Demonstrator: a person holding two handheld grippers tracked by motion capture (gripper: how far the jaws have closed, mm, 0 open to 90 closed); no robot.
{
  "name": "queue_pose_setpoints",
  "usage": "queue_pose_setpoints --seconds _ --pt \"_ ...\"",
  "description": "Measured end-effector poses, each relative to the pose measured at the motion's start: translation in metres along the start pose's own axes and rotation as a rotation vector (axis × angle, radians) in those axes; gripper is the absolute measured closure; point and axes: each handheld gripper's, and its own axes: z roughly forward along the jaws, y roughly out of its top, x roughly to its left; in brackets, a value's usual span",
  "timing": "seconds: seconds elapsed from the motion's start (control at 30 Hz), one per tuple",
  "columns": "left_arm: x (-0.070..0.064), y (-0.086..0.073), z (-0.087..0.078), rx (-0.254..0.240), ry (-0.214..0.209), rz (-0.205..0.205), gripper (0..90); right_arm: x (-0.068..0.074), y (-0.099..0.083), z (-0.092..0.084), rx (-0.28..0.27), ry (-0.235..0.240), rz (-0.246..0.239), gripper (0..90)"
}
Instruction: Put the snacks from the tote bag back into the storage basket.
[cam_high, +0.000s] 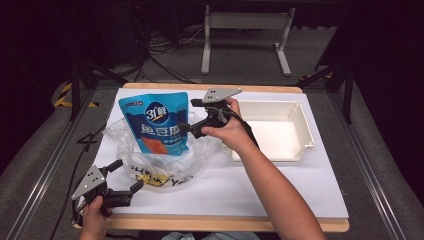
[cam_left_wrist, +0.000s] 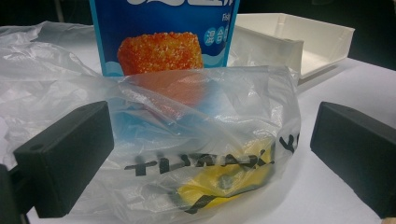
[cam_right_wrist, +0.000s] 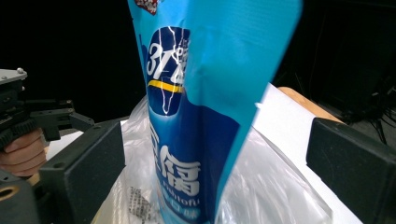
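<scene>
Right hand-held gripper (cam_high: 187, 127), jaws wide, is flanking the fish tofu pouch (cam_high: 157, 122), ungripped; left hand-held gripper (cam_high: 127, 179), likewise open, is approaching the plastic bag (cam_high: 195, 157). Pouch half-bagged.

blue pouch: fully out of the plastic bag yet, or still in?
Partly in. The blue pouch stands upright, its lower end inside the clear plastic bag, whose film covers it.

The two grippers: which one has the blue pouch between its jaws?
The right gripper, by the white tray: the upright blue pouch stands between its open jaws. The left gripper sits apart, facing the plastic bag.
</scene>
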Motion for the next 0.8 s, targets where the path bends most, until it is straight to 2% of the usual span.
queue_pose_setpoints --seconds 0.1,0.13,0.37,0.5,0.63,0.8 --pt "0.000 0.000 -0.001 -0.002 0.004 0.000 0.2 0.000 -0.002 0.006 0.000 0.006 -0.007 5.1" --pt "0.000 0.000 -0.001 -0.002 0.004 0.000 0.2 0.000 -0.005 0.015 0.009 0.018 -0.010 5.1" --pt "0.001 0.000 -0.001 0.008 -0.001 0.002 0.2 0.001 -0.014 0.033 0.030 0.027 -0.020 5.1" --pt "0.000 0.000 -0.001 -0.004 0.005 0.000 0.2 0.004 -0.018 0.043 0.051 0.029 -0.039 5.2" --pt "0.001 0.000 -0.001 -0.002 0.003 0.001 0.2 0.006 -0.021 0.050 0.066 0.030 -0.062 5.2" --pt "0.001 0.000 -0.001 0.006 -0.002 0.002 0.2 0.008 -0.024 0.057 0.063 0.038 -0.057 5.2"
